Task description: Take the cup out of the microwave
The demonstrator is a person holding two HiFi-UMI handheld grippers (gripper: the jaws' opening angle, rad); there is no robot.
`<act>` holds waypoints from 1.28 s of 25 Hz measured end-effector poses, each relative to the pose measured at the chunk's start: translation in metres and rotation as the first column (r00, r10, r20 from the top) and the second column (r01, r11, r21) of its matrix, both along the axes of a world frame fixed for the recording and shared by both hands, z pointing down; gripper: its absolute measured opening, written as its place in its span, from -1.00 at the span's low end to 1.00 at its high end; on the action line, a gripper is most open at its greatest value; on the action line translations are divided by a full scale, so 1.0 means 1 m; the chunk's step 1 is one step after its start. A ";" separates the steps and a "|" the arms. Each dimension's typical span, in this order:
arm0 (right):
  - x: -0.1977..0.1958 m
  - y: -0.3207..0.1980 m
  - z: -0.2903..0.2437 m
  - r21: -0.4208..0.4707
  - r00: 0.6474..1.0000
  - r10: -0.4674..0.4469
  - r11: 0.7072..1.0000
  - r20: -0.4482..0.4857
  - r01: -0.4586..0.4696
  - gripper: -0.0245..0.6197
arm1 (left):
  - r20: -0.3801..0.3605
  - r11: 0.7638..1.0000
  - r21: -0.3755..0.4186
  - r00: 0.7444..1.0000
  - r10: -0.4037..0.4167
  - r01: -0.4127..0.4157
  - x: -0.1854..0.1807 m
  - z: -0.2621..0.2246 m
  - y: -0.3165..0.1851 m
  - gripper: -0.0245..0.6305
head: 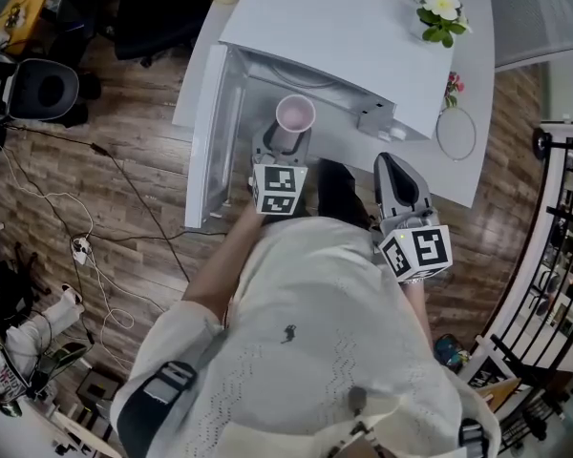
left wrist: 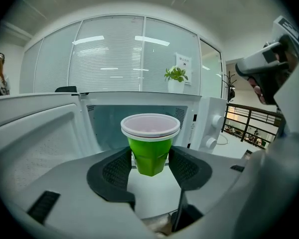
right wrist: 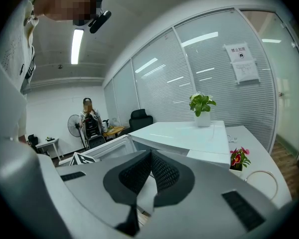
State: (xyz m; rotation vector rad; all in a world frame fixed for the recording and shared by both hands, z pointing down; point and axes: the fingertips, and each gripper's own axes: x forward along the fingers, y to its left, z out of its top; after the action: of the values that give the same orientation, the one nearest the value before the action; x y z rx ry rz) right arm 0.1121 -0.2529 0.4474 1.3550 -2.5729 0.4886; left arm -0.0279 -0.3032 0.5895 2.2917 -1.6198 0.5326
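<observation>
A green cup with a white rim [left wrist: 150,143] hangs between the pads of my left gripper [left wrist: 150,167], which press on its sides. It is held upright just in front of the open cavity of the white microwave [left wrist: 209,126]. From the head view the cup [head: 295,115] shows its pale inside, with the left gripper [head: 285,141] under it, in front of the microwave [head: 363,36]. The microwave door [head: 202,141] stands open to the left. My right gripper [head: 393,165] hovers to the right of the cup, and its jaws [right wrist: 150,158] meet with nothing between them.
The microwave stands on a white table [head: 477,160] with a potted plant [head: 439,8] on top, red flowers [head: 453,86] and a white cable loop [head: 456,134] beside it. A black railing [head: 563,218] is at the right. Cables [head: 86,246] lie on the wooden floor at the left.
</observation>
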 end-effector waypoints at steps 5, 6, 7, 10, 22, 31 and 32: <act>0.003 0.013 0.003 -0.003 1.000 0.015 1.000 0.008 -0.015 -0.90 | -0.020 0.999 0.009 0.999 0.050 -0.050 0.008 -0.015 0.022 -0.15; 0.003 0.015 0.004 -0.004 1.000 0.019 1.000 0.009 -0.019 -0.90 | -0.027 0.998 0.012 0.998 0.059 -0.058 0.010 -0.019 0.025 -0.15; 0.004 0.017 0.005 -0.006 1.000 0.023 1.000 0.009 -0.023 -0.90 | -0.033 0.998 0.015 0.997 0.067 -0.067 0.012 -0.023 0.029 -0.15; 0.007 0.023 0.007 -0.011 1.000 0.031 0.999 0.008 -0.030 -0.90 | -0.052 0.995 0.022 0.994 0.093 -0.092 0.017 -0.036 0.038 -0.15; 0.013 0.037 0.008 -0.011 0.999 0.049 0.999 0.009 -0.049 -0.90 | -0.067 0.993 0.045 0.991 0.113 -0.110 0.019 -0.069 0.065 -0.15; 0.012 0.038 -0.001 0.016 0.999 0.047 0.999 0.007 -0.047 -0.90 | -0.068 0.990 0.094 0.992 0.111 -0.104 0.014 -0.098 0.066 -0.15; 0.013 0.038 -0.002 0.018 0.999 0.050 0.999 0.008 -0.051 -0.90 | -0.065 0.990 0.100 0.992 0.111 -0.104 0.014 -0.101 0.065 -0.15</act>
State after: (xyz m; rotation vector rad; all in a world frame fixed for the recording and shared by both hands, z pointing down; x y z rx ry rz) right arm 0.1252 -0.2153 0.4456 1.4300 -2.5606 0.4801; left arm -0.0136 -0.2379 0.4888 2.4502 -1.5276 0.4006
